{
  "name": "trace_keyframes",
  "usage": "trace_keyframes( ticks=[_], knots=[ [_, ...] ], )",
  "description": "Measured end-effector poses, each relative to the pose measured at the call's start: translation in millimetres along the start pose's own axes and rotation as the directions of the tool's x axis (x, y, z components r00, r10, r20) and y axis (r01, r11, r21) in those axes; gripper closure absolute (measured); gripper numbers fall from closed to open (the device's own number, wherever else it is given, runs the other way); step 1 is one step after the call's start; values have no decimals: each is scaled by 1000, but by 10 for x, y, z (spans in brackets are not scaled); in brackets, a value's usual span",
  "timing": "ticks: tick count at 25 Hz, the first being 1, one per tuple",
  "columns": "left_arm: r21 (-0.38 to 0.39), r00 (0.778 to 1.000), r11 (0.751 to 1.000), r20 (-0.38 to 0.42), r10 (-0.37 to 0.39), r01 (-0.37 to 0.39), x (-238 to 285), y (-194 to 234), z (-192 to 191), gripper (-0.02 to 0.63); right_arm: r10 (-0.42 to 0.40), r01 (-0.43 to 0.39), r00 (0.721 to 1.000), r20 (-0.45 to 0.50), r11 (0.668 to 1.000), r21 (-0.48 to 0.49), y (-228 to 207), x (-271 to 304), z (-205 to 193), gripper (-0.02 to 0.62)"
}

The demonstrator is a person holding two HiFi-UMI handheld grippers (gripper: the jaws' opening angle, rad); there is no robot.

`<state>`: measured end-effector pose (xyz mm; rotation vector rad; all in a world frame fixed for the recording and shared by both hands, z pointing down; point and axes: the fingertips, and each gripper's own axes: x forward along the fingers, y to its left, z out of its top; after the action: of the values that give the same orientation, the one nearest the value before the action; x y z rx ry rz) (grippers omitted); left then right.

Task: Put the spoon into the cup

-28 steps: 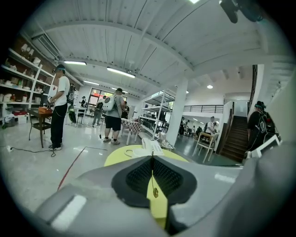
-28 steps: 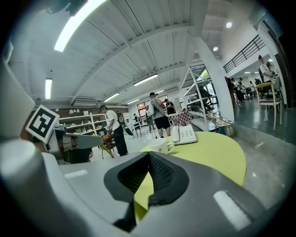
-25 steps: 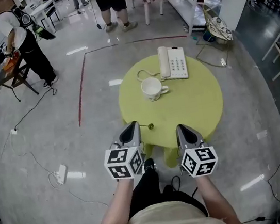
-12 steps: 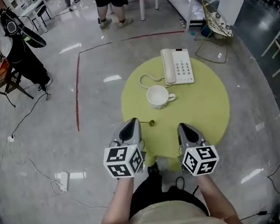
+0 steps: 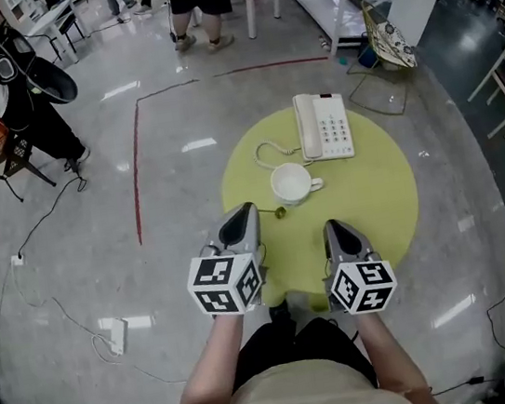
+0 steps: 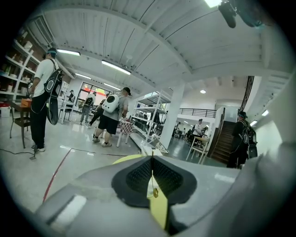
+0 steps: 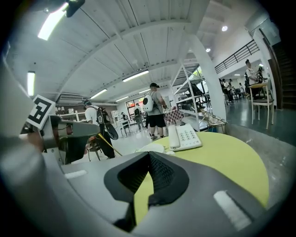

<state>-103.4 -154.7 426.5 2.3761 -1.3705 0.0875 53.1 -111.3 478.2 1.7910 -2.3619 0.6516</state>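
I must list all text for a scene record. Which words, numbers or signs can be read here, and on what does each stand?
None can be read as text.
Telephone: key markings too small to read.
Left gripper and right gripper: only square black-and-white markers, no letters.

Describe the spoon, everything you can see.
The spoon is thin and gold-coloured, metal by its look, with a small round bowl. The left gripper is shut on its handle. The bowl end sticks out toward the white cup over the green table, just short of the cup and apart from it.
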Motion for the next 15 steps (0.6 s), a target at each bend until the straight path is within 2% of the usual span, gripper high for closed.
trace_keyframes(
  ticks=[9,15],
  knots=[
    [4,999,1000,9,-31,31,171,-32,154,600,-26,26,1000,5,999,19,-116,80,71,596],
    [18,1000,1000,18,-22,21,352,19,220,600,-15,15,1000,13,1000,22,-205,272,128,597]
  ],
)
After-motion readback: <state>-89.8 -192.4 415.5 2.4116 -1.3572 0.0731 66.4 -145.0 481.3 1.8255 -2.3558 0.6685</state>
